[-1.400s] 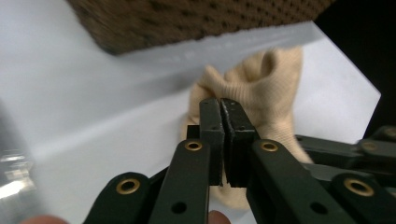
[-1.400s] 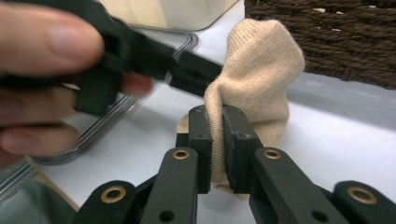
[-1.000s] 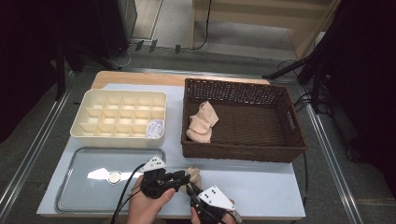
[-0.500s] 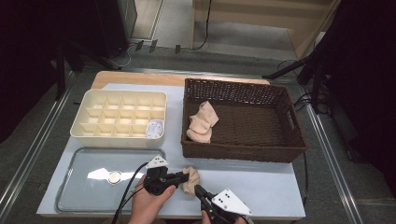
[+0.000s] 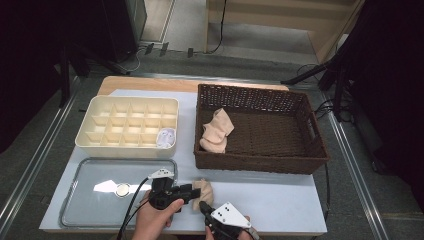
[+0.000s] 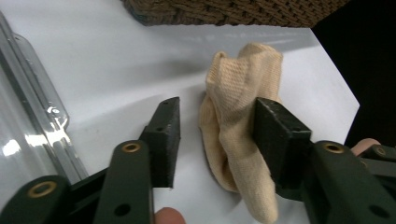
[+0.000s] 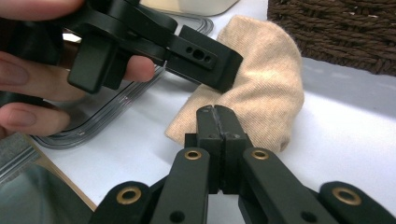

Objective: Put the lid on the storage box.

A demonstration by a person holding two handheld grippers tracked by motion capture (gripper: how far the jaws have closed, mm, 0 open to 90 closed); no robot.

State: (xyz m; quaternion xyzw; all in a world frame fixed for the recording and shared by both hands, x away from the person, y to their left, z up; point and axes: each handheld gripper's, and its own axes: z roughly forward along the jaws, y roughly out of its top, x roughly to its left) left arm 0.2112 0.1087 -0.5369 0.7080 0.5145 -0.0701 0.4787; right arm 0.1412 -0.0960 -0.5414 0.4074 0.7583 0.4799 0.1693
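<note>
A beige sock (image 5: 204,189) lies bunched on the white table near its front edge. My left gripper (image 5: 192,191) points right at it. In the left gripper view the sock (image 6: 240,135) sits between the jaws of my left gripper (image 6: 215,112). Those jaws have just been opening: the right pad (image 6: 275,130) rests against the fabric and the left pad stands off it. My right gripper (image 5: 202,206) comes in from below. In its own view my right gripper (image 7: 215,111) is shut, its tips at the near edge of the sock (image 7: 266,88), with no fabric visible between them.
A brown wicker basket (image 5: 260,161) with more beige socks (image 5: 216,131) stands just behind. A cream divided box (image 5: 85,135) at the back left holds a small white item (image 5: 166,137). A clear tray (image 5: 70,202) with a round piece (image 5: 122,189) lies beside my left hand.
The left jaws have spread apart around the sock. The left gripper has sunk slightly toward the table. The right gripper shifted right, then back left.
</note>
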